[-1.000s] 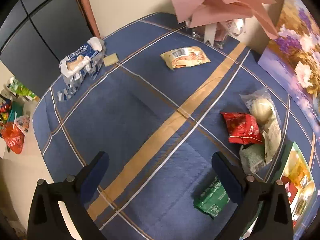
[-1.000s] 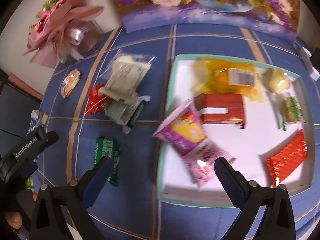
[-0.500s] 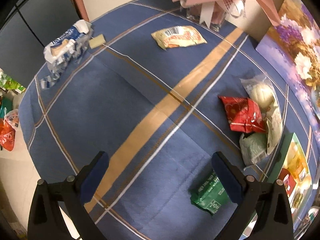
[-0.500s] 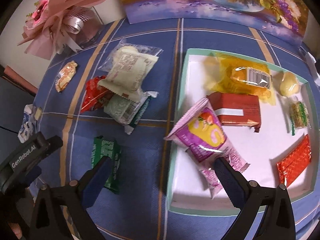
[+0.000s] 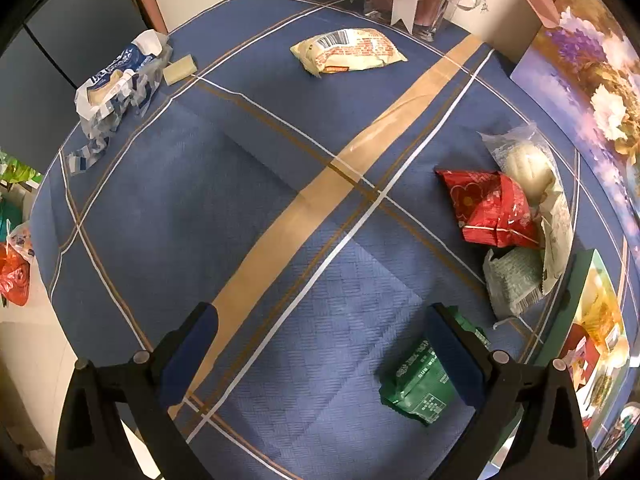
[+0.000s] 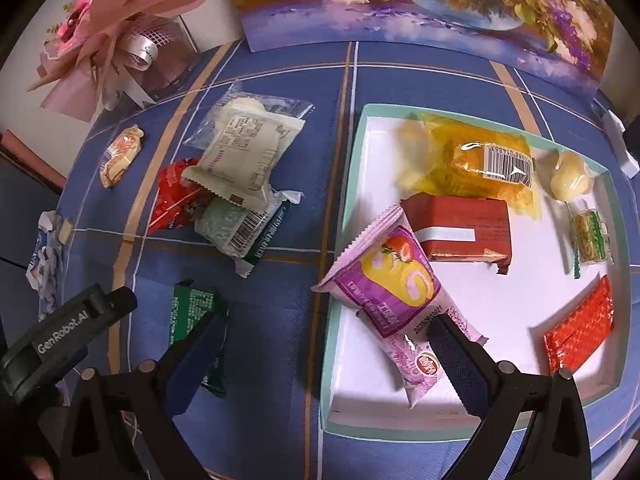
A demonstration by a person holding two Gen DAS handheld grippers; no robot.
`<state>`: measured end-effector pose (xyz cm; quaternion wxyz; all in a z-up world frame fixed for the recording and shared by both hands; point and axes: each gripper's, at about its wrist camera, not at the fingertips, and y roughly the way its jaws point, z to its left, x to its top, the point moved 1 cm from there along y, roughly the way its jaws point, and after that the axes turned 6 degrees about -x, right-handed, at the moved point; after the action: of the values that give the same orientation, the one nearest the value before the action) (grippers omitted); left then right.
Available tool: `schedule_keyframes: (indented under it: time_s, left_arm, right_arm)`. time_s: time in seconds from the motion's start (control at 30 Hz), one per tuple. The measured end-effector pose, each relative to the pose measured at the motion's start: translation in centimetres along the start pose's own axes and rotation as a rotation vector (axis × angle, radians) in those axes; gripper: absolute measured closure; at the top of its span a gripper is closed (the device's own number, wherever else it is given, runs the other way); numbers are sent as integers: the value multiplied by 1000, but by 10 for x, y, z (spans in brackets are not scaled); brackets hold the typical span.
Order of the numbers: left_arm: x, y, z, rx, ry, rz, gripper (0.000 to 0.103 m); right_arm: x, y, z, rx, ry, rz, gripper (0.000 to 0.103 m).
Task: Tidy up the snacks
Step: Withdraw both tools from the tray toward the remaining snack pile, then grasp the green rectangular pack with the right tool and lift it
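Note:
My left gripper (image 5: 320, 332) hangs open over the blue checked tablecloth, holding nothing. A green packet (image 5: 416, 384) lies just under its right finger. Further right sit a red packet (image 5: 488, 208), a pale green packet (image 5: 512, 280) and a clear-wrapped white bun (image 5: 528, 164). My right gripper (image 6: 326, 332) is open and empty above the near left corner of the white tray (image 6: 344, 200). A purple packet (image 6: 392, 280) lies tilted across the tray's left rim. The tray also holds a red box (image 6: 460, 228), a yellow packet (image 6: 472, 160) and a red-orange wrapper (image 6: 580, 328).
A yellow-orange snack (image 5: 348, 54) lies at the far side near a pink bouquet (image 6: 116, 32). A torn blue-white wrapper (image 5: 116, 84) and a small beige candy (image 5: 180, 69) sit at the far left edge. A flower painting (image 6: 420, 4) leans behind the tray.
The purple packet was blurred in motion a second ago and now rests still on the tray's left rim. My left gripper's view has shifted, bringing the green packet against its right finger.

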<state>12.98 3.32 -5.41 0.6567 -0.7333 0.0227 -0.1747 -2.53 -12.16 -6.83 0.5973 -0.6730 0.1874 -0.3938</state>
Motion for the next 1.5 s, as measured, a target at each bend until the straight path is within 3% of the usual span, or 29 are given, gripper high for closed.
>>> schedule_keyframes:
  time_s: [0.27,0.5,0.9,1.2,1.5]
  left_arm:
    - [-1,-4,15,50,-32,-46,1]
    - [2,9,35,78,-84,-18,1]
    - [5,26,61,93,-137,16,1]
    - [6,40,64,96,-142,33,1]
    - [9,48,64,101,-135,36,1]
  right_arm:
    - [4,-4,18,36,4,-32,0]
    - [4,-3,48,60,-45,-49,0]
    - [-6,30,87,58,-128,11,0]
    - [-10,59,106,36,-164,57,0]
    - [-17,72,129,-39,-230,36,1]
